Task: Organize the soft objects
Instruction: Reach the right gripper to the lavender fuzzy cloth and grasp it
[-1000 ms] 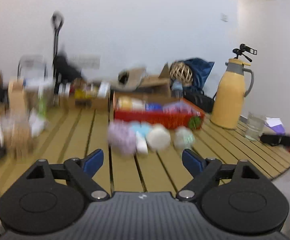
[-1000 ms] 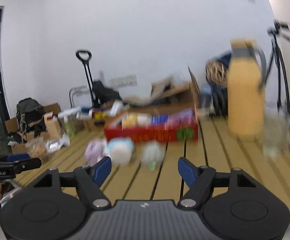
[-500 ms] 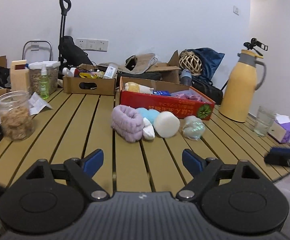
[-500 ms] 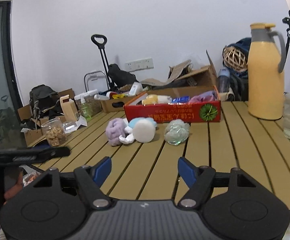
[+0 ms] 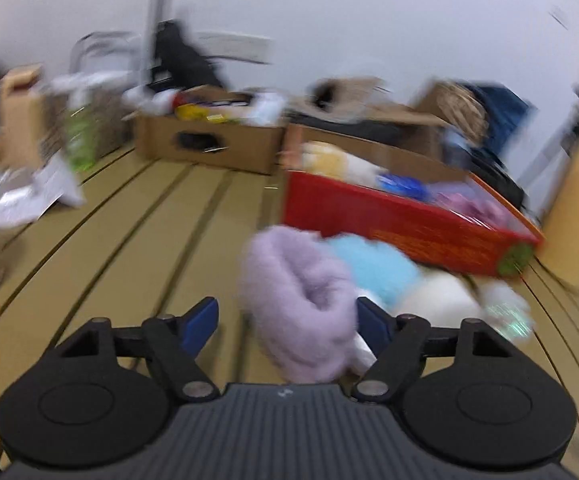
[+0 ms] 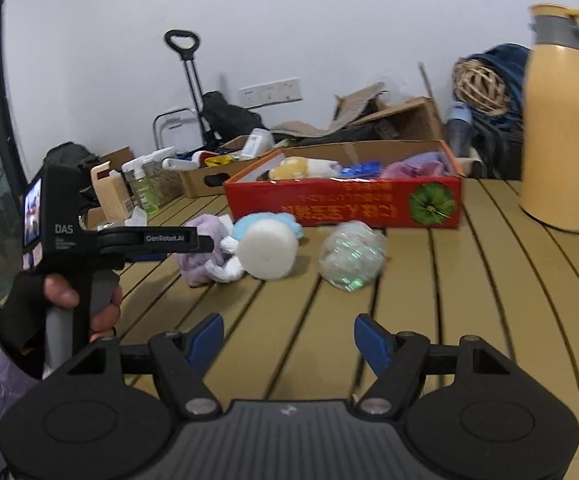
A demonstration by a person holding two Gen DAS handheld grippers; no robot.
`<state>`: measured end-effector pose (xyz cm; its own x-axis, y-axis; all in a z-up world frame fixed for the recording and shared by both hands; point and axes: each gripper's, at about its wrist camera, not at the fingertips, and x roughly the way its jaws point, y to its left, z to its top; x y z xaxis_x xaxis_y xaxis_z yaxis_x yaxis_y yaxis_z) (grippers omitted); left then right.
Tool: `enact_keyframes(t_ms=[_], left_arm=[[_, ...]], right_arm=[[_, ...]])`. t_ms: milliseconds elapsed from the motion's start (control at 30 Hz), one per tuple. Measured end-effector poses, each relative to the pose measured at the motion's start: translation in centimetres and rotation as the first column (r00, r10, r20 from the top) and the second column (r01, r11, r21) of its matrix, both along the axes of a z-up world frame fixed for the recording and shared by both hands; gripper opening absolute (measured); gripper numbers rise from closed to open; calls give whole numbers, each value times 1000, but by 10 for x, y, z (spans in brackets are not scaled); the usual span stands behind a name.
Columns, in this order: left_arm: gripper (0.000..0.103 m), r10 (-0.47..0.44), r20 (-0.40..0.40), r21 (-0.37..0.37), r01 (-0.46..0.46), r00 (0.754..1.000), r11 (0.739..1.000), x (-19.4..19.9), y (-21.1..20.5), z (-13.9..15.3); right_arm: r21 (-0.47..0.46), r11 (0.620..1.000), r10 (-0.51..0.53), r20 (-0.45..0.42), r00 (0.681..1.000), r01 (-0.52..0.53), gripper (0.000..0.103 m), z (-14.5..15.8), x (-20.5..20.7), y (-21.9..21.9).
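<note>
A fluffy purple soft item point(image 5: 301, 300) lies on the wooden slat table, between the open fingers of my left gripper point(image 5: 287, 320). Beside it lie a light blue plush point(image 5: 373, 264), a white foam roll point(image 6: 267, 250) and a shiny wrapped bundle point(image 6: 351, 256). A red cardboard box point(image 6: 345, 200) behind them holds several soft things. My right gripper point(image 6: 289, 338) is open and empty, well short of the bundle. The left gripper also shows in the right wrist view point(image 6: 177, 240), reaching the purple item point(image 6: 205, 248). The left wrist view is blurred.
A yellow thermos jug point(image 6: 561, 120) stands at the right. A brown cardboard box point(image 5: 209, 140) of clutter, a green spray bottle point(image 6: 145, 192) and papers point(image 5: 29, 196) sit at the back left. The table point(image 6: 469, 300) stretches bare in front of my right gripper.
My left gripper has moved forward to the purple item, which now lies between its fingers. My right gripper has moved a little closer to the soft objects.
</note>
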<state>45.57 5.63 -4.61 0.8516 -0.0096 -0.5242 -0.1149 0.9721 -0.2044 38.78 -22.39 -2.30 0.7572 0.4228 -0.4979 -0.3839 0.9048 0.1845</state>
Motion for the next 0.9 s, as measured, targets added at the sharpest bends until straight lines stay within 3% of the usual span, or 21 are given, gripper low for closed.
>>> enact_keyframes(t_ms=[167, 233, 333, 433, 600, 667, 800, 900], left_arm=[[77, 218, 19, -59, -216, 976, 975, -12, 39, -1], [78, 248, 30, -72, -245, 968, 967, -18, 50, -1], [78, 221, 18, -155, -215, 975, 964, -21, 66, -1], [76, 183, -6, -218, -180, 983, 959, -18, 74, -3], [49, 91, -38, -321, -98, 995, 942, -13, 86, -10], [32, 45, -36, -355, -55, 998, 933, -11, 88, -13], [21, -9, -52, -437, -14, 999, 899, -4, 95, -22], [18, -19, -53, -470, -8, 998, 882, -5, 100, -24]], right_arm=[[-42, 995, 90, 43, 995, -88, 71, 9, 47, 38], [-44, 993, 111, 55, 992, -109, 71, 14, 66, 54], [-41, 983, 183, 70, 981, -181, 62, 24, 98, 87], [-5, 974, 227, 4, 974, -227, 58, 23, 133, 114], [61, 962, 270, -80, 960, -266, 57, -3, 145, 143], [72, 956, 290, -98, 952, -284, 54, -14, 143, 152], [94, 953, 299, -121, 947, -289, 36, -26, 146, 163], [171, 946, 301, -157, 941, -274, 22, -30, 151, 161]])
